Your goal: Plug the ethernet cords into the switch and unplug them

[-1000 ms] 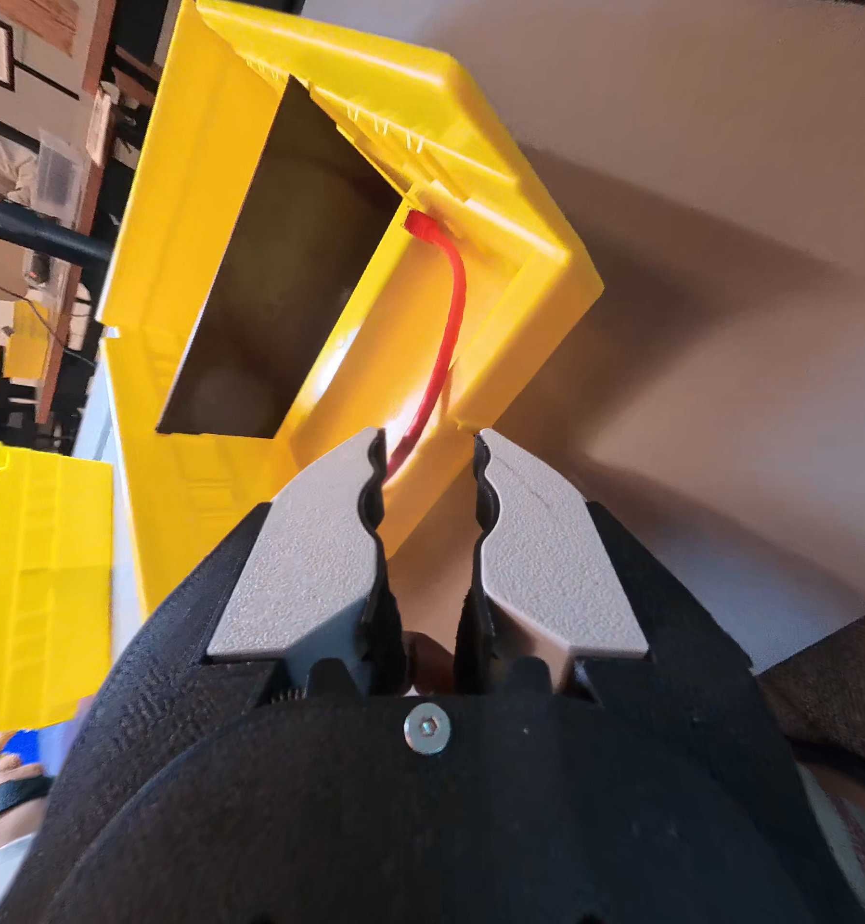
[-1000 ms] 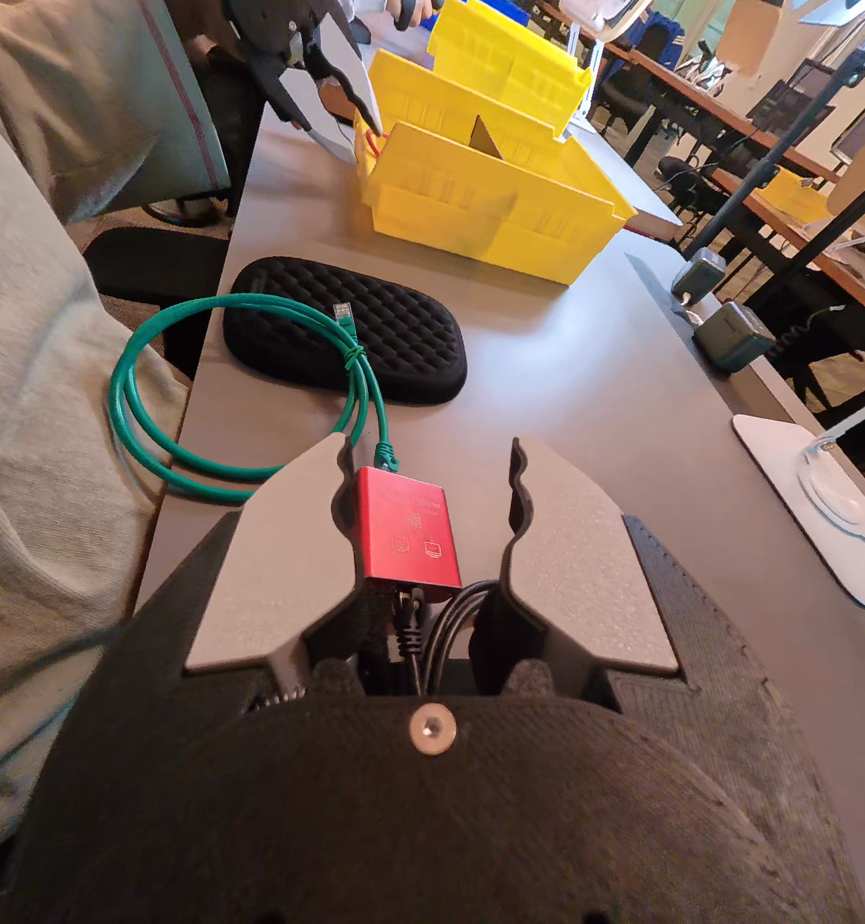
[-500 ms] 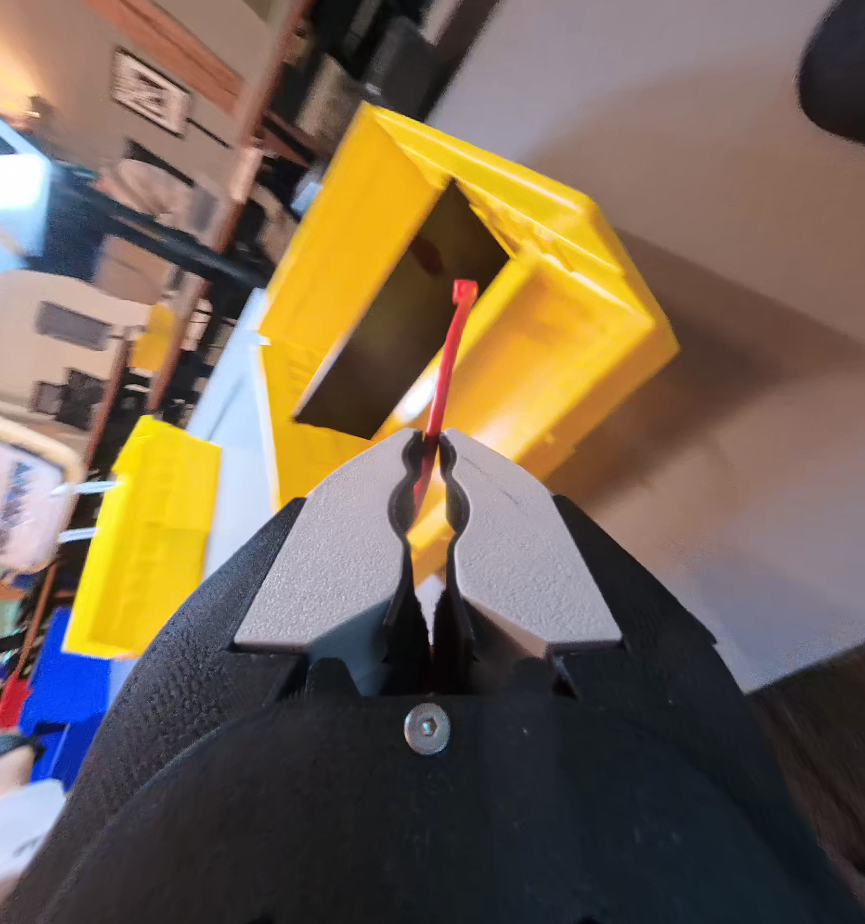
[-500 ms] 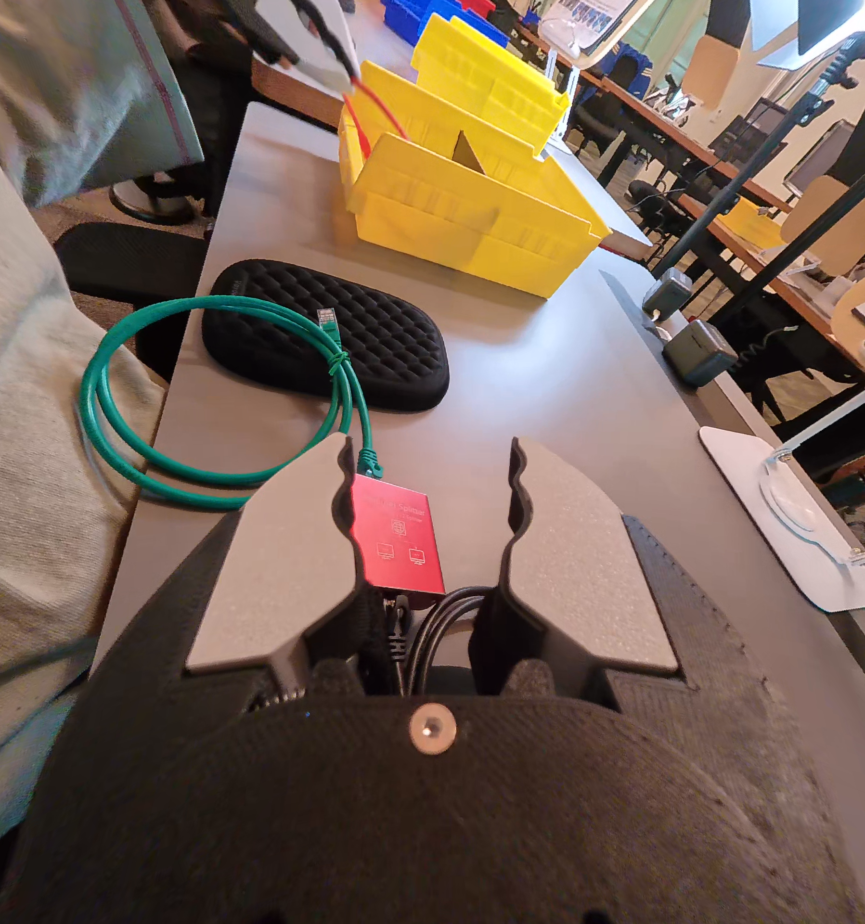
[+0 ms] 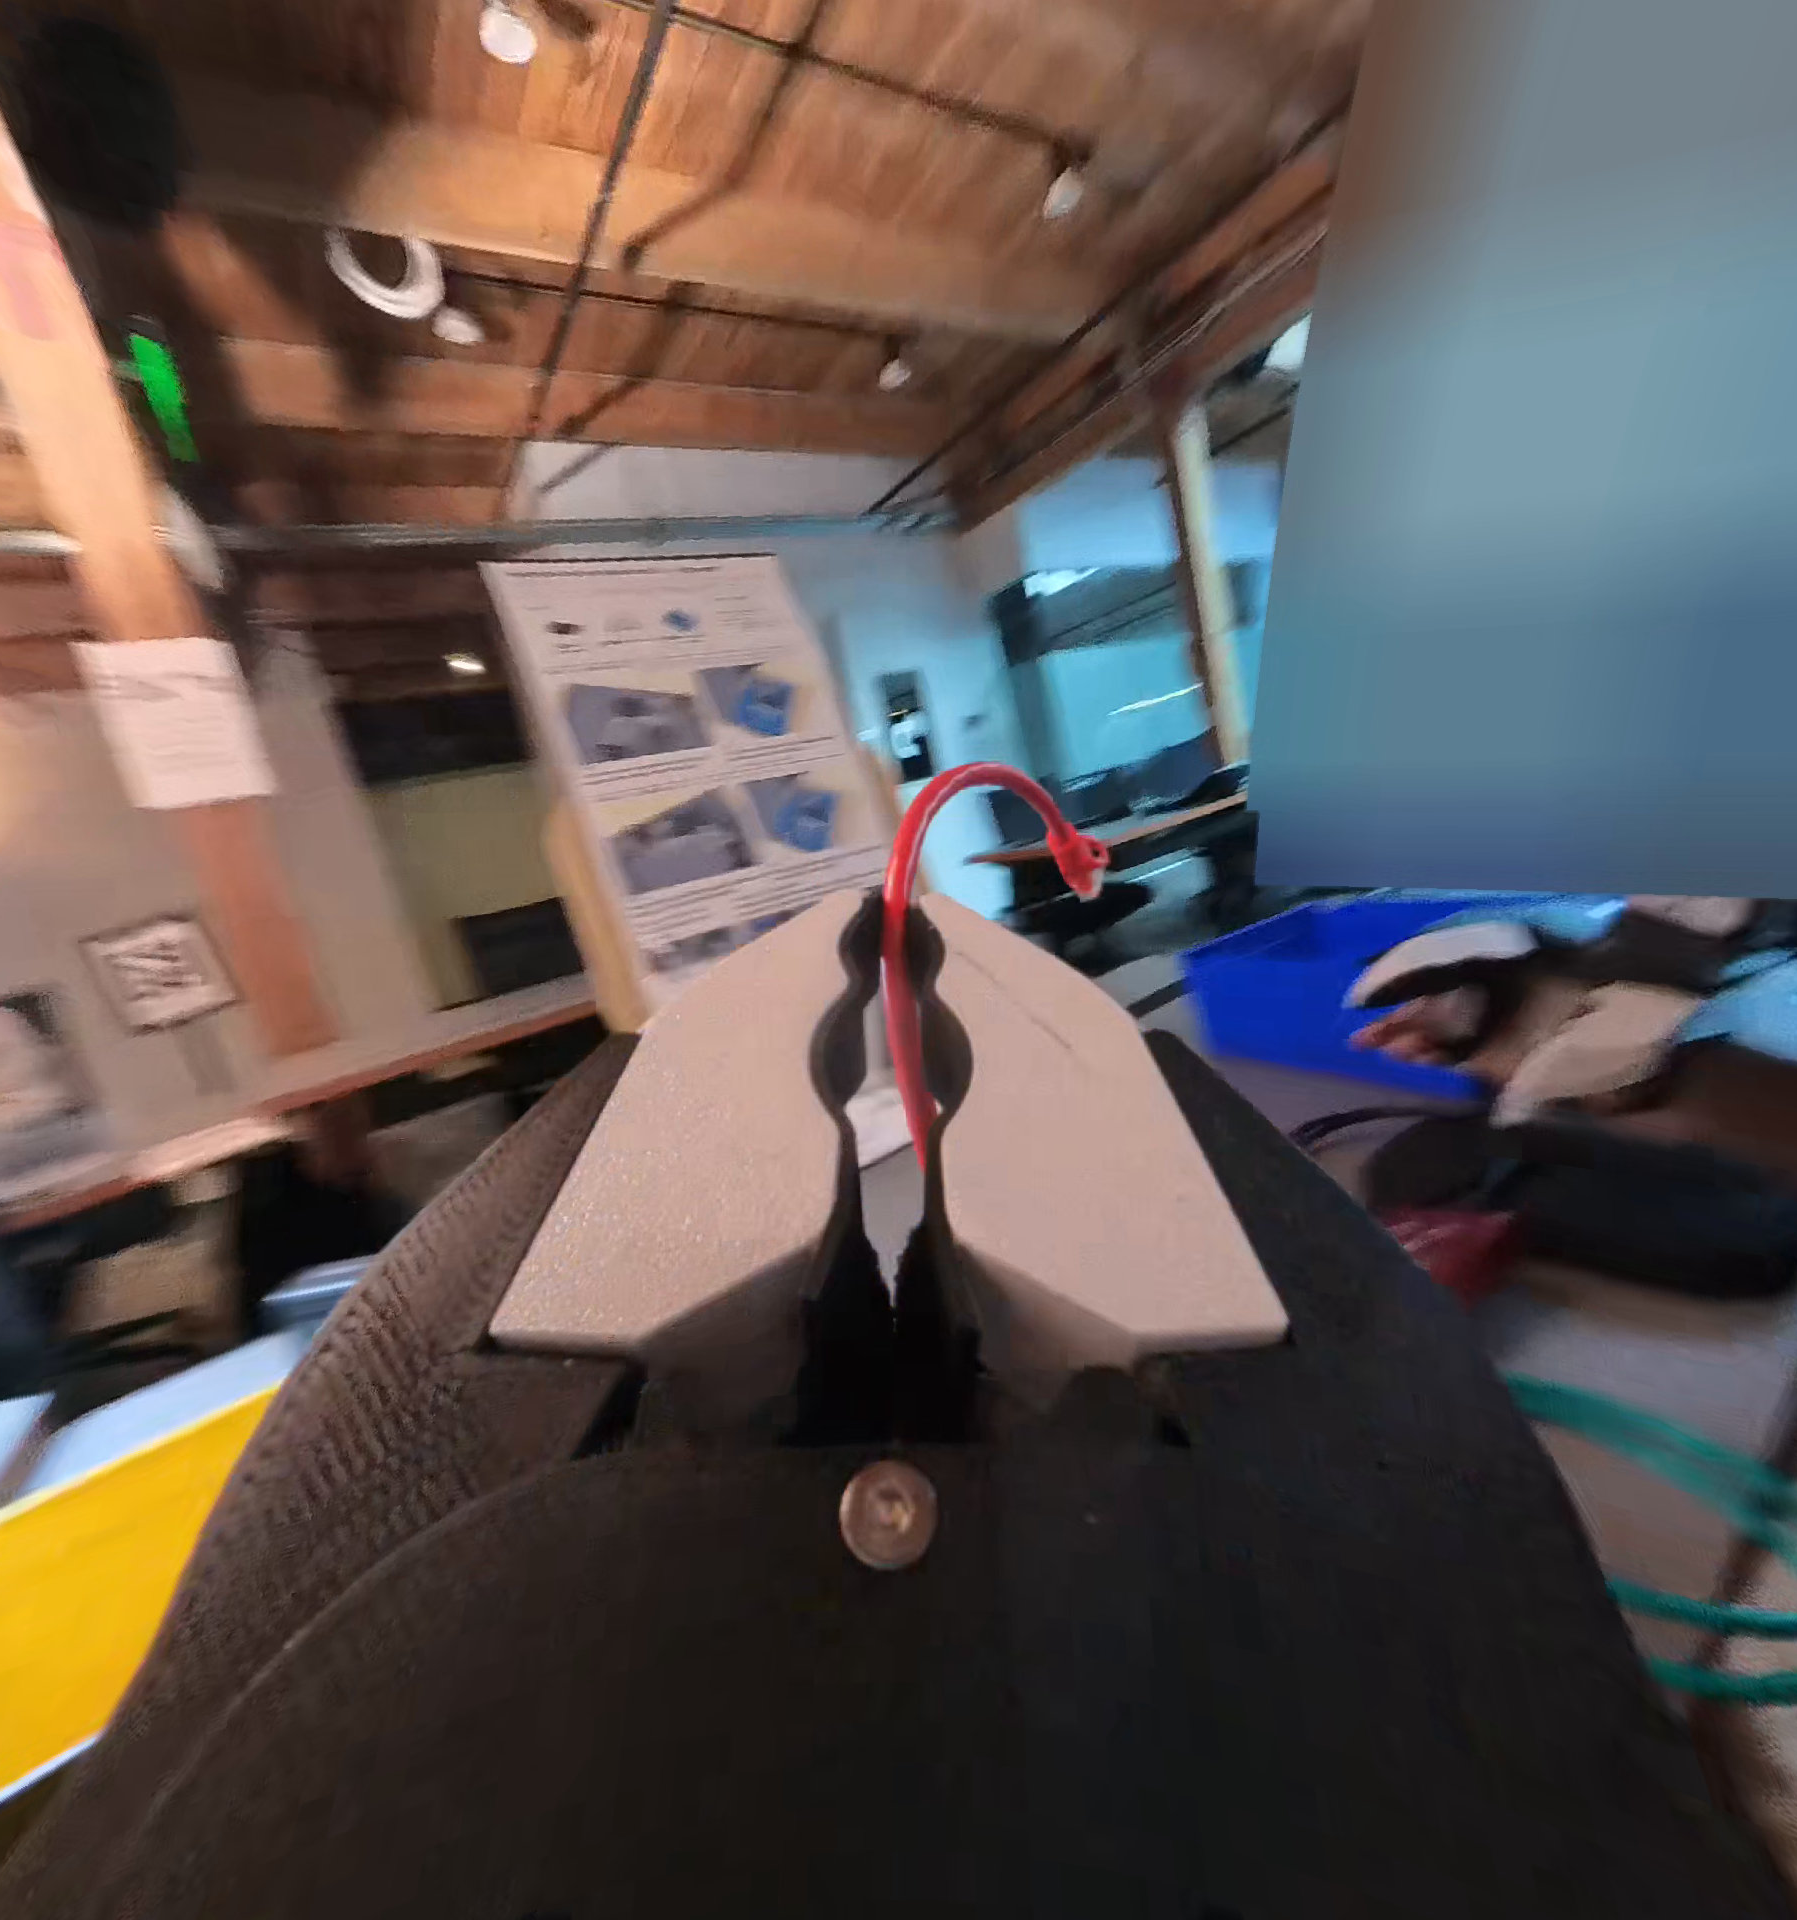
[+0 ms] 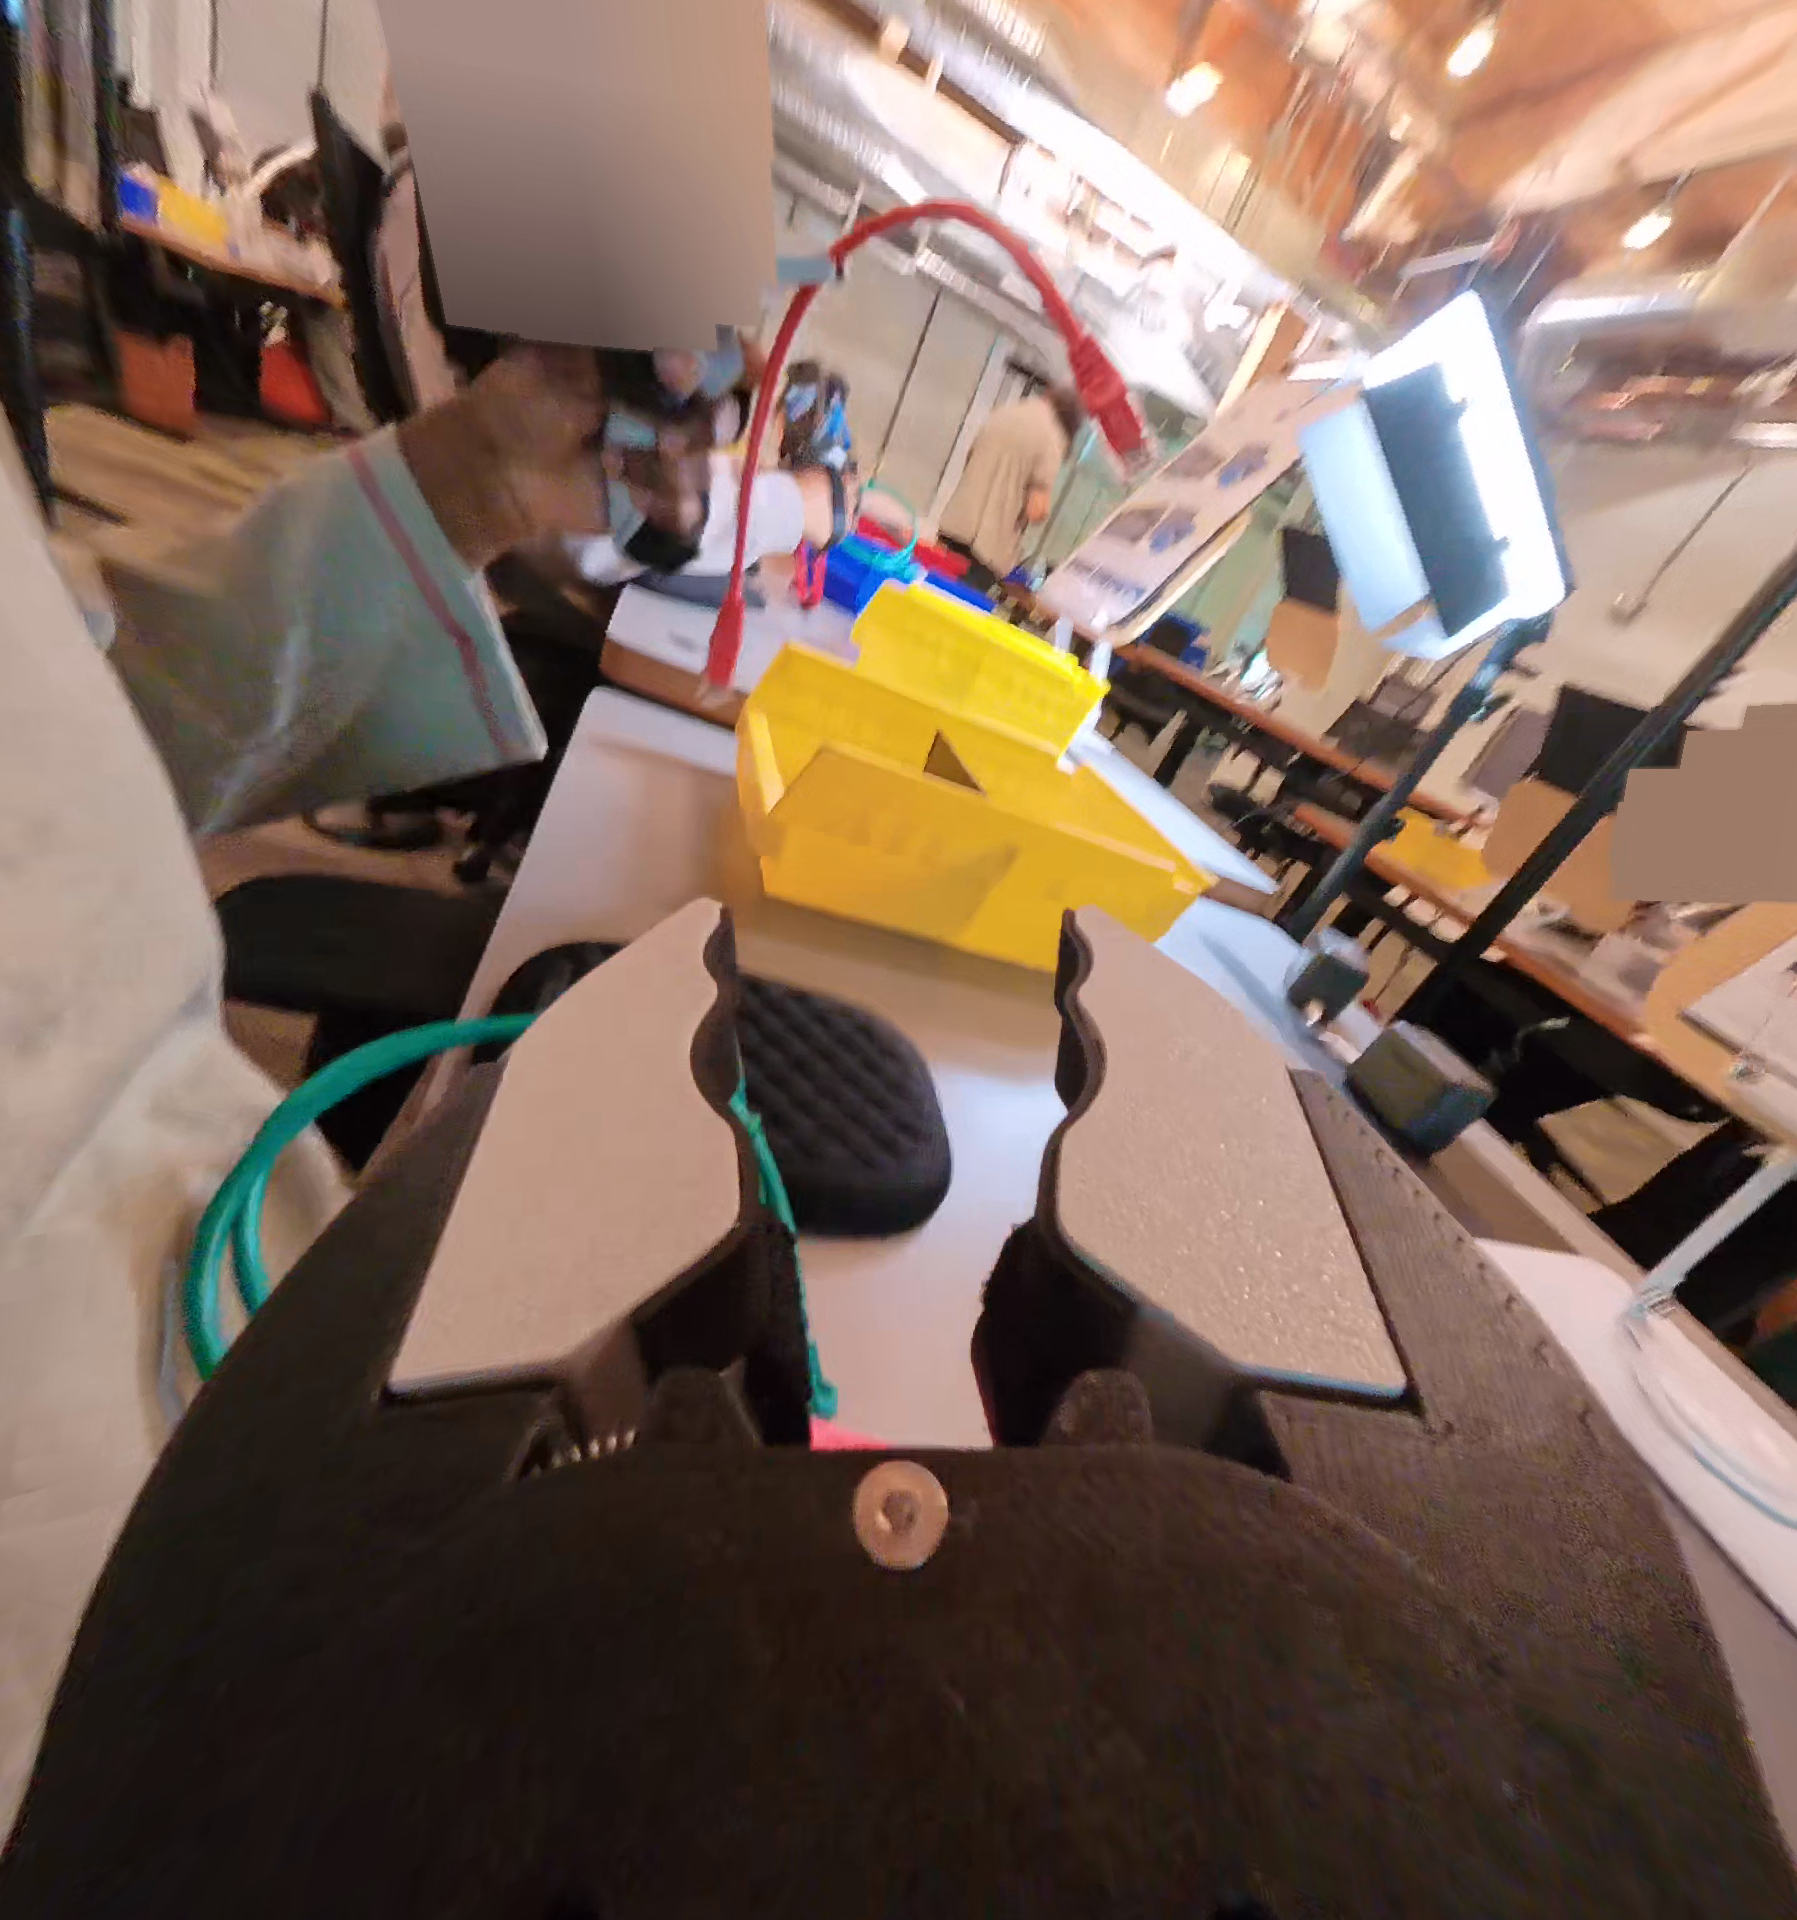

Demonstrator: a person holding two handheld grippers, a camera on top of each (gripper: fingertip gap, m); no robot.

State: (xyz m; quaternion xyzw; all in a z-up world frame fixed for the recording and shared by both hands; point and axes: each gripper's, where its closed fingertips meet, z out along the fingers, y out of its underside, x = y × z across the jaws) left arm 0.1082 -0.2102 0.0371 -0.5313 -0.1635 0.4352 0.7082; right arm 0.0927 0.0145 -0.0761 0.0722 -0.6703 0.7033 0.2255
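Pinching one red cord (image 5: 899,997), left gripper (image 5: 894,914) (green cord (image 6: 250,1164) tabled).

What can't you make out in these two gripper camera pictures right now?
- Switch: right wrist view, only a red sliver shows behind the right hand-held gripper; ports hidden.
- Green cord: same view, plugged end hidden by a finger.
- Red cord: left wrist view, lower run hidden inside the shut left hand-held gripper.

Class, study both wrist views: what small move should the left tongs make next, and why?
Probably carry the red cord down toward the table, near the right tongs. The left tongs are shut on it, held high with both plugs dangling, while the right tongs stand open and empty.
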